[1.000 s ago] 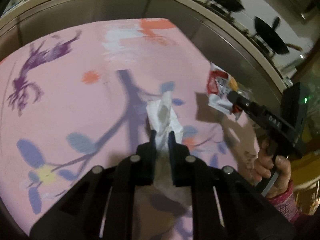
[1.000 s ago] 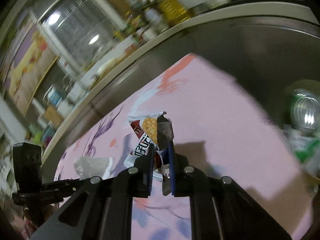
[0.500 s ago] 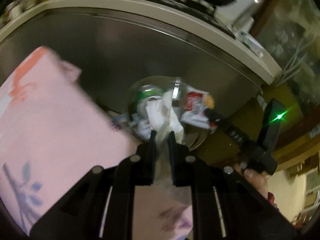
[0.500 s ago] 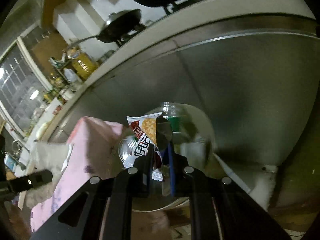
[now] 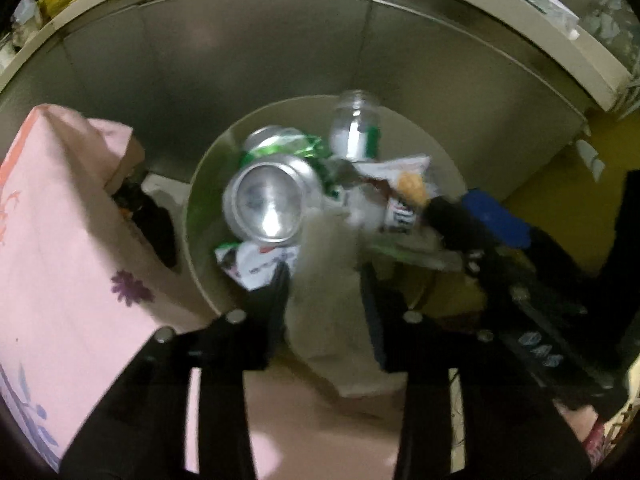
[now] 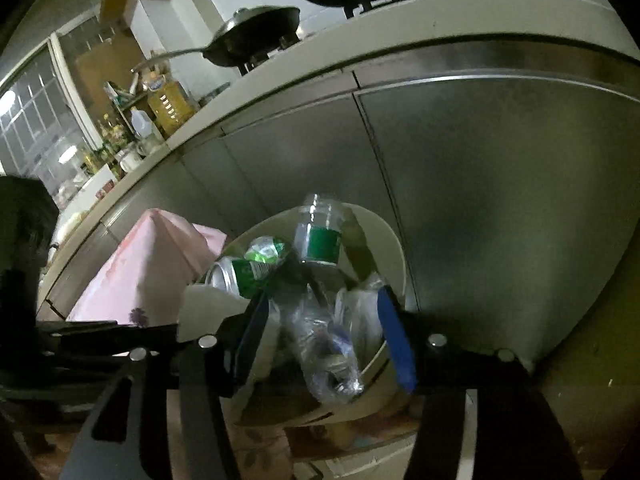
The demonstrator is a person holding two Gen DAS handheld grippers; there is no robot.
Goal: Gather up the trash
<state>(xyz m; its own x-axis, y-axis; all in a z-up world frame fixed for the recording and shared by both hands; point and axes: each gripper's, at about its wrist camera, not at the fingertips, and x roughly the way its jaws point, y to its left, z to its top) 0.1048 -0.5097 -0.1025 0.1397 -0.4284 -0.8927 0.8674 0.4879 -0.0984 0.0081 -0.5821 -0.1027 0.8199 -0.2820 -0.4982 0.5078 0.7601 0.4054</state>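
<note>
Both claws hang over the bin (image 5: pixel 192 216), jaws opening. The tissue (image 5: pixel 332 304) is loose between the left claw (image 5: pixel 324 280); the wrapper (image 5: pixel 404 196) drops ahead of the right claw (image 6: pixel 320 320). Cans and bottle already binned.

Little can be read. The right tool's (image 5: pixel 448 216) black arm carries pale characters that look like "0A5", blurred and seen upside down in the left wrist view. The snack wrapper (image 5: pixel 400 196) in the bin (image 5: pixel 200 216) bears dark print too smeared to read. The green label on the bottle (image 6: pixel 318 246) shows no legible text.
</note>
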